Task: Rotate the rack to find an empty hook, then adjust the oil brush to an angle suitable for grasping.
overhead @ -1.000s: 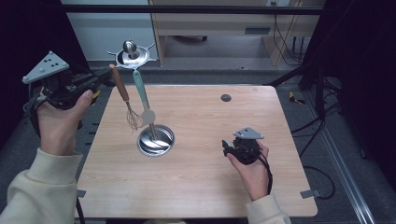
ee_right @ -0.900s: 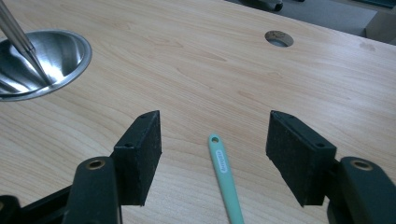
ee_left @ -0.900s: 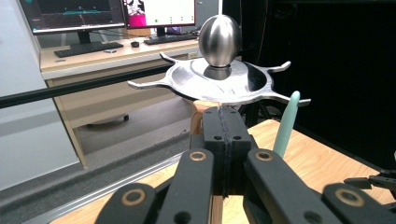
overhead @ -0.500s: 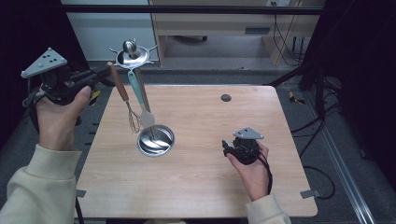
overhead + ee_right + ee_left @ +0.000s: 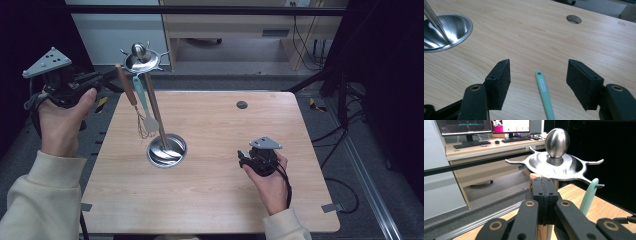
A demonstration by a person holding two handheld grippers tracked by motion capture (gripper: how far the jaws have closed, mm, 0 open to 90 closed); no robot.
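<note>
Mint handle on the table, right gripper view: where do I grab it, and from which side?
Grip the slim shaft just behind its hanging hole, coming straight down. The mint handle lies flat on the table, centred between the open right tool jaws, so they would close across its narrow width.

I'm watching high view looking forward and down from above near side of table, whole top in frame. I'm seeing left gripper view riding close behind own jaws, facing level past top of utensil stand toward desk with monitors. I'm seeing right gripper view sitting low, facing across tabletop, near stand base. All three views sharing stand; high and right gripper views sharing table hole.
</note>
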